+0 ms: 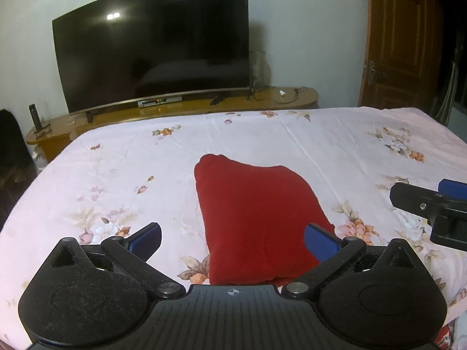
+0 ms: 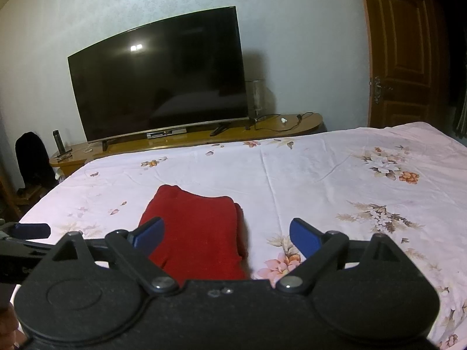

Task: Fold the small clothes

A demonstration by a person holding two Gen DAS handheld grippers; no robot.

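Red garment (image 1: 256, 221), folded into a thick wad, lies flat on the bed (image 1: 321, 145) w/ pink floral sheet, about mid-bed, nearer the front edge. In the right wrist view its right side shows stacked layers.

Left gripper (image 1: 233, 237): blue-padded fingers (image 1: 321, 245) wide apart, nothing pinched. The garment lies between & below them; right finger overlaps the cloth's right edge in the view, can't tell if it touches.

Right gripper (image 2: 227, 234): fingers (image 2: 303, 237) also wide apart, nothing gripped. Left finger sits over the garment in the picture, right finger over bare sheet beside it. Contact w/ cloth unclear.

Each gripper shows at the edge of the other's view: the two are side by side, apart, both angled down at the bed.

Bkgd: dark TV (image 1: 151, 46) on a low wooden stand (image 1: 292, 99) past the foot of the bed, wooden door (image 1: 402, 38) at right, dark bottle (image 2: 58, 143) at the stand's left end.
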